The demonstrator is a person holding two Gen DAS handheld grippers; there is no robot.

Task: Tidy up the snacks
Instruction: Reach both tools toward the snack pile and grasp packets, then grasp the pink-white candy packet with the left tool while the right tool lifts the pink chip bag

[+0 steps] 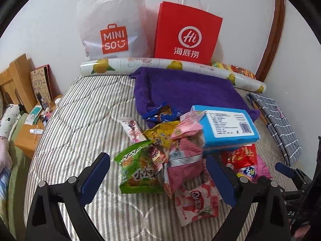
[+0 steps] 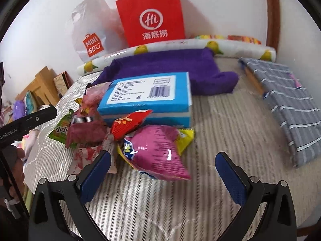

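- Sorting not begun, by appearance: snack pile [image 1: 170, 146] heaped mid-bed on the striped bedspread [image 1: 80, 116], spilling off the purple towel [image 1: 184, 88]; all packets left to sort.
- Left gripper [image 1: 158, 177]: spread wide, empty; green packet [image 1: 138, 170] and pink packet [image 1: 184, 160] ahead, between the fingers, untouched.
- Right gripper [image 2: 163, 174]: spread wide, empty; magenta packet [image 2: 158, 152] just ahead, blue box [image 2: 148, 98] beyond.
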